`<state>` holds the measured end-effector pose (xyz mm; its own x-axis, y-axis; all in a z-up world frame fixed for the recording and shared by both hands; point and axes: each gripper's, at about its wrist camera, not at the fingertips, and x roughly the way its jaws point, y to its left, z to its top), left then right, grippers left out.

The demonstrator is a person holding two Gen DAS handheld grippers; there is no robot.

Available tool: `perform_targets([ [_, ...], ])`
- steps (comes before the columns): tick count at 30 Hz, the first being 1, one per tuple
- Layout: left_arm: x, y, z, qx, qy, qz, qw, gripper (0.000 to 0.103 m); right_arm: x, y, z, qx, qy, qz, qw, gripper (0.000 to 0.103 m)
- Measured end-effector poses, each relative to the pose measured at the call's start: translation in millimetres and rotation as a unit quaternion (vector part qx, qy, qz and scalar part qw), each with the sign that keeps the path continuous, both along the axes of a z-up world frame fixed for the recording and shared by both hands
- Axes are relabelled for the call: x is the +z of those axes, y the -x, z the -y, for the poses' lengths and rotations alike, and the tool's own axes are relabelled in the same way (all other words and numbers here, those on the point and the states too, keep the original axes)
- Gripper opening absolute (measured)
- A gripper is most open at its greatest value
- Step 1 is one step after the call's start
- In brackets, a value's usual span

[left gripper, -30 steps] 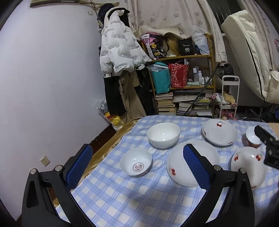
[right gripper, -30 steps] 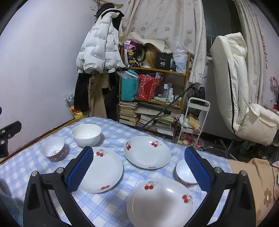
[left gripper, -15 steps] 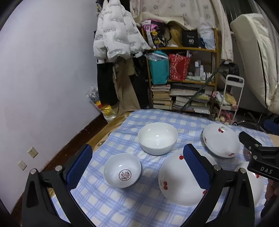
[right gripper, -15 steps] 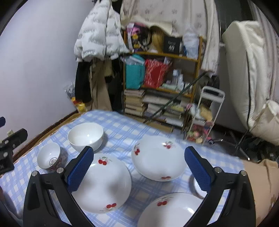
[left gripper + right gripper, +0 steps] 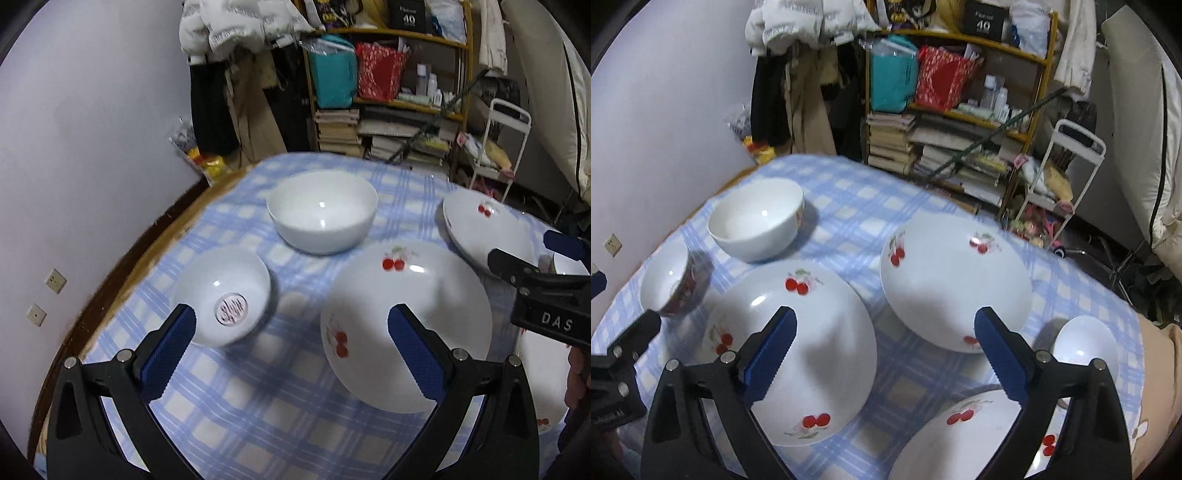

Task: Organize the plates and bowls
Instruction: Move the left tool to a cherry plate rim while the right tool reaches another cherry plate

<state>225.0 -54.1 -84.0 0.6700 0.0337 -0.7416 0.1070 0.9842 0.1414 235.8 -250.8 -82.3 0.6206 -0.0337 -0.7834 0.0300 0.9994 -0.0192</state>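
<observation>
Nothing is sorted yet, judging from how the crockery lies: every piece sits apart on the blue-and-white checked cloth of the desk (image 5: 258, 424), none stacked.

There are 3 white cherry-printed plates: the near-left one (image 5: 798, 354), the far one (image 5: 955, 284) and the nearest one (image 5: 964, 439) at the bottom edge. The large plain white bowl (image 5: 321, 216) stands toward the far side, the small white bowl with a red seal mark inside (image 5: 223, 299) is just left of the near-left plate, and another small white bowl (image 5: 1084, 341) lies at the right (partly hidden behind a finger).

The left claw (image 5: 291, 354) and the right claw (image 5: 884, 356) both hang spread wide and empty above the desk, so all the grouping is left.
</observation>
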Motion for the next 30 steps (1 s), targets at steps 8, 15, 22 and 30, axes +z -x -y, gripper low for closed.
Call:
perform_targets([
  [8, -33, -8, 6, 0.003, 0.002, -0.051, 0.9987, 0.102, -25, -15, 1, 0.007, -0.013, -0.039, 0.999, 0.098],
  [15, -44, -18, 1, 0.009, 0.019, -0.081, 0.9965, 0.102, -38, -19, 1, 0.011, -0.018, -0.059, 0.998, 0.097],
  [22, -53, -28, -1, 0.007, 0.033, -0.106, 0.9938, 0.102, -44, -17, 3, 0.006, -0.03, -0.062, 0.998, 0.09],
  [30, -58, -35, -9, -0.002, 0.044, -0.118, 0.992, 0.094, -52, -17, 5, 0.007, -0.045, -0.08, 0.996, 0.085],
])
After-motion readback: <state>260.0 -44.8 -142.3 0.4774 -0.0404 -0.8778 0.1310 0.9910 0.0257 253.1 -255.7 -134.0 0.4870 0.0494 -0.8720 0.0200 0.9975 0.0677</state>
